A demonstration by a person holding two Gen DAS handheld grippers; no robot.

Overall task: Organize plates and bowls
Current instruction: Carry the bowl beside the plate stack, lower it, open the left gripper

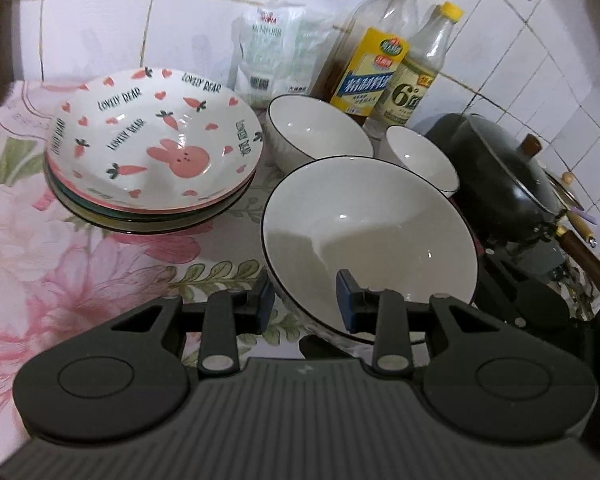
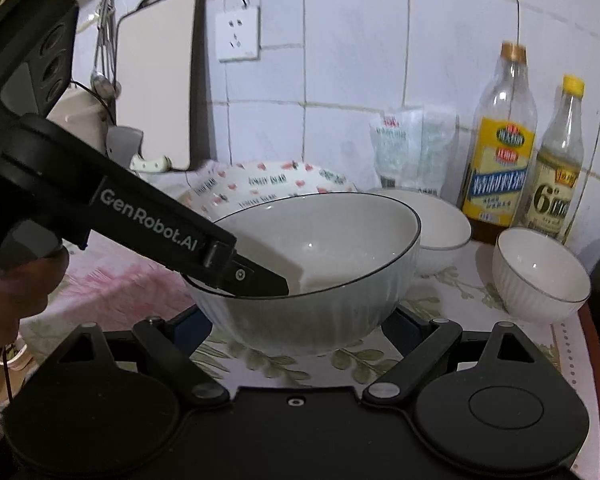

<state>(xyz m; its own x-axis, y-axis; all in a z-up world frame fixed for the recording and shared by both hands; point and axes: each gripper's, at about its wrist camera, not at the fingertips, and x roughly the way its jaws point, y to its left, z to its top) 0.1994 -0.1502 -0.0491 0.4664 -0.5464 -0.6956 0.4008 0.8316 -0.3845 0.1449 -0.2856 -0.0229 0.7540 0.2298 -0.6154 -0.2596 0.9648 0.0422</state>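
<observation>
White-tiled kitchen corner, floral tablecloth (image 1: 80,280) over the counter. Your left gripper (image 1: 306,304) sits narrowed astride the near rim of the large white bowl (image 1: 372,232): one finger inside, one outside, apparently pinching the wall. Your right gripper (image 2: 300,320) stands wide, its fingers on either side of that bowl's base, contact not visible. Behind: stack of plates (image 1: 152,168), rabbit-and-carrot one on top, left of the bowl; medium white bowl (image 1: 320,128); small white bowl (image 1: 420,160); two bottles (image 1: 380,68); lidded wok (image 1: 500,176) far right.
</observation>
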